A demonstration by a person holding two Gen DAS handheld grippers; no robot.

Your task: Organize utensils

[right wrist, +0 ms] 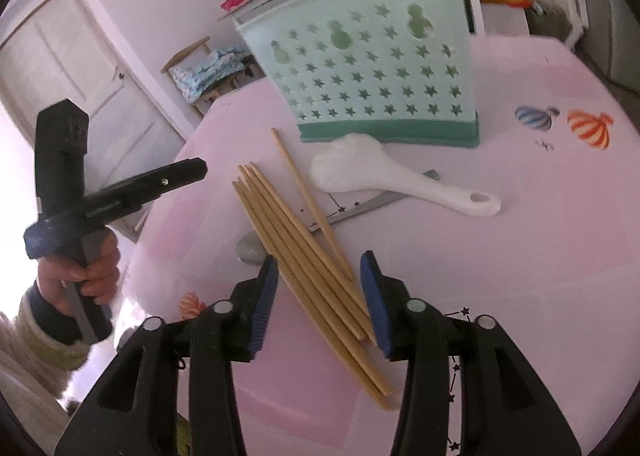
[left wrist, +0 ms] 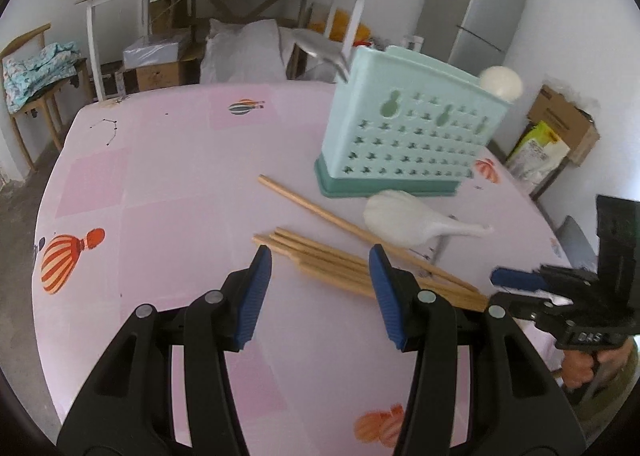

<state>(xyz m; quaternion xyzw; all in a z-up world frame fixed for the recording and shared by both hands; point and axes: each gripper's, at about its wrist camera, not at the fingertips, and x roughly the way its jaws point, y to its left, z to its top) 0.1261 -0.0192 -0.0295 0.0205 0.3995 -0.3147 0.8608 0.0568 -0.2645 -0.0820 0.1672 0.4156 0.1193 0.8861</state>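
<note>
My left gripper (left wrist: 320, 296) has its blue jaws about half open, with nothing in them. It hangs over the pink tabletop (left wrist: 160, 184) with balloon pictures on it. My right gripper (right wrist: 318, 304) is about half open too. A bunch of long, light brown wooden chopsticks (right wrist: 304, 252) lies flat on the tabletop, and their ends show in the gap of my right jaws, but the pads are not squeezing them. One more chopstick lies slanted across the bunch. Just past the chopsticks lies a white plastic rice spoon (right wrist: 384, 180) with a hole in its handle. Under it I can see a grey metal spoon (right wrist: 360, 208) poking out. Behind them, toward the far edge of the tabletop, stands a light green plastic holder (right wrist: 368, 68) with star-shaped holes and a darker green base. Something white (left wrist: 501, 82) and something metal (left wrist: 324, 48) stick out of its top.
</note>
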